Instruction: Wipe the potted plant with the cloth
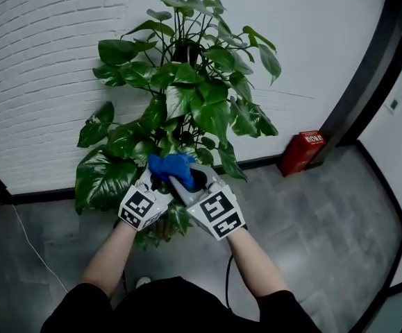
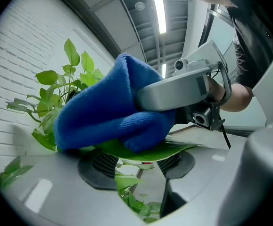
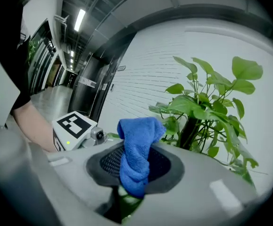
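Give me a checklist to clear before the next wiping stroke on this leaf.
1. Cloth secured: ok. The right gripper has its jaws shut on the blue cloth.
2. Leaf supported: ok. The leaf lies across the left gripper, whose jaws stand apart beneath it.
3. Cloth on leaf: ok. It rests on the leaf's upper face.
4. Leaf free to slide: ok. Nothing clamps it.
5. Leaf's underside clean: cannot tell.
6. Potted plant standing steady: cannot tell. Its foliage hides the pot in the head view.
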A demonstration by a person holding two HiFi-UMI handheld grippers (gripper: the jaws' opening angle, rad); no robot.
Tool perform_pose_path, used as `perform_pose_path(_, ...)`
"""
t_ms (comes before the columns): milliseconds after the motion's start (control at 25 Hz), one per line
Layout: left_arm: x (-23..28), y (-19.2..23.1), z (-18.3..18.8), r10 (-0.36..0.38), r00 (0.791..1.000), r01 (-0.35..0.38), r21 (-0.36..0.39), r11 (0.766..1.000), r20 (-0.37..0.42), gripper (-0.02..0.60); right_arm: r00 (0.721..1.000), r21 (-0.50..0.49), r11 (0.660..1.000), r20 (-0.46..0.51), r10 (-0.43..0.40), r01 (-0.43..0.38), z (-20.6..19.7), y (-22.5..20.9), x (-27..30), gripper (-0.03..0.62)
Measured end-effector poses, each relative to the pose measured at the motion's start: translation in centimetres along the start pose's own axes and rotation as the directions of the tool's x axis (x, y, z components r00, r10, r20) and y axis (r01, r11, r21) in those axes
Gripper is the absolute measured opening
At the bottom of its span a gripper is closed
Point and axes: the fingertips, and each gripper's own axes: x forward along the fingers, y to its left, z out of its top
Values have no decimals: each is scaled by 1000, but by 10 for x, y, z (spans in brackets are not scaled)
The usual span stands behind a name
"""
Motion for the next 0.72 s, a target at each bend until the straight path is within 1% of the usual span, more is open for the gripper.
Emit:
perform_pose_path(280,-5,9,-5,42,999,-42,-33,999,3,236,1000,14,1000,28,5,-6,-15,5,-21,89)
perform_pose_path(520,-10,20,-10,73,997,-71,-115,991,9,236,997,7,1000,79,4,-4,-25,20,-32,89)
perform_pose_path(640,-7,27,-8,93,995,-87,-154,984,27,235,997,20,1000,75,7,-9,-35,22,-37,89)
perform_pose_path(720,-5,28,-9,91,995,-85,-167,982,29,236,998,35,999,69,13,-15,-43,22,-39,89)
